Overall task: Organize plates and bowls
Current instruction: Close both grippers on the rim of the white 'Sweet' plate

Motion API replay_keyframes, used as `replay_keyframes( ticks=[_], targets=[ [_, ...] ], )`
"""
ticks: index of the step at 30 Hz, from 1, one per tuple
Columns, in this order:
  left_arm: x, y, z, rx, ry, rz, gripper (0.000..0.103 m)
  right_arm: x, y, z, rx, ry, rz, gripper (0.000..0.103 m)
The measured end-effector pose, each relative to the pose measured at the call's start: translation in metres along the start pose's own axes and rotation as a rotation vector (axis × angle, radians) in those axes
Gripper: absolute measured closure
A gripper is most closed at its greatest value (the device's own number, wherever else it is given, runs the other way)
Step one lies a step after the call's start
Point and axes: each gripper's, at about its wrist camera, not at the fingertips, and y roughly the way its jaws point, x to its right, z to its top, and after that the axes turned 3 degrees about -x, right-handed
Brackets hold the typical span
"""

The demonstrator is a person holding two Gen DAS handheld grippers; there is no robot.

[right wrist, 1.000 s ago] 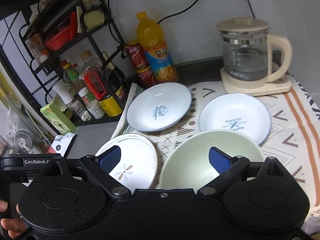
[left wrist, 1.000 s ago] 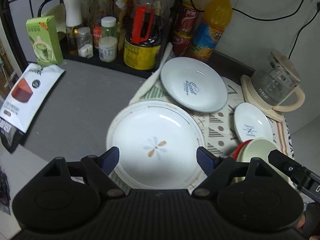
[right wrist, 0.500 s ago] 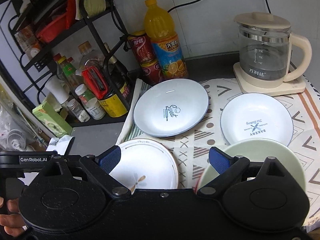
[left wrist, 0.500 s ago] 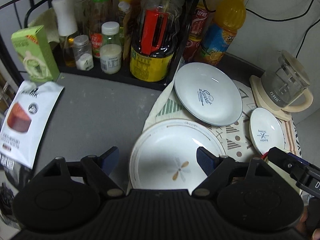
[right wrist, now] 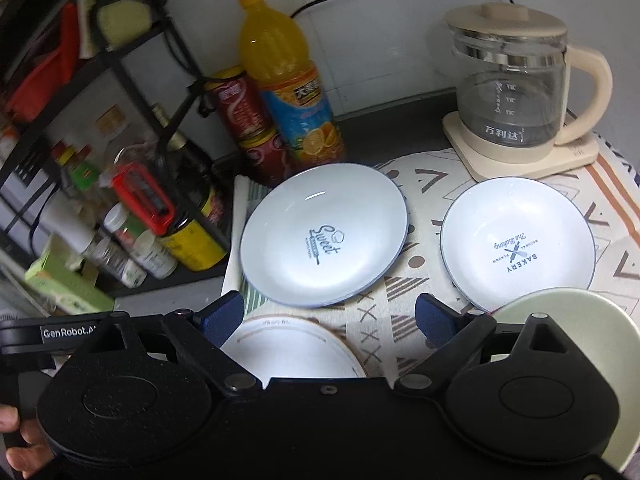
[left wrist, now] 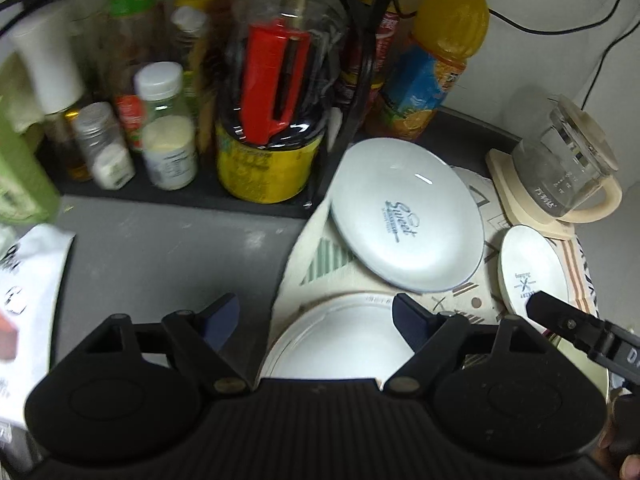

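Note:
Four dishes lie on a patterned mat [right wrist: 404,276]. A white plate with "Sweet" print [right wrist: 324,236] [left wrist: 404,216] is at the back. A smaller "Bakery" plate [right wrist: 516,240] [left wrist: 532,268] lies to its right. A large cream-rimmed plate [right wrist: 292,348] [left wrist: 340,336] and a pale green bowl [right wrist: 580,328] sit nearest. My left gripper [left wrist: 314,316] hangs open over the large plate's left rim and the mat edge. My right gripper [right wrist: 328,316] is above the mat in front of the "Sweet" plate; its jaws are closing with nothing between them.
A black rack [left wrist: 360,92] of bottles and jars stands at the back left. An orange juice bottle [right wrist: 288,80] and red cans [right wrist: 244,120] stand behind the plates. A glass kettle [right wrist: 516,80] is at the back right. A white packet [left wrist: 24,296] lies on the grey counter.
Both grippers have moved left and toward the rack. The large plate slid from between the left fingers to the lower right. The green bowl left the gap between the right fingers.

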Motion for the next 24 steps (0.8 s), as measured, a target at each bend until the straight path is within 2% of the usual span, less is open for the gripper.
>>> replay_keyframes(
  ticks=[8, 15, 19, 24],
  targets=[
    [0.012, 0.045, 0.020, -0.052, 0.078, -0.073, 0.025, 0.006, 0.036, 0.010, -0.017, 0.141, -0.070, 0.020],
    [0.025, 0.078, 0.033, -0.089, 0.135, -0.084, 0.031, 0.015, 0.054, 0.014, -0.018, 0.210, -0.113, 0.024],
    [0.029, 0.093, 0.036, -0.103, 0.143, -0.091, 0.039, 0.018, 0.069, 0.017, -0.033, 0.236, -0.120, 0.025],
    [0.031, 0.111, 0.040, -0.129, 0.132, -0.099, 0.048, 0.023, 0.090, 0.020, -0.070, 0.259, -0.141, 0.032]
  ],
)
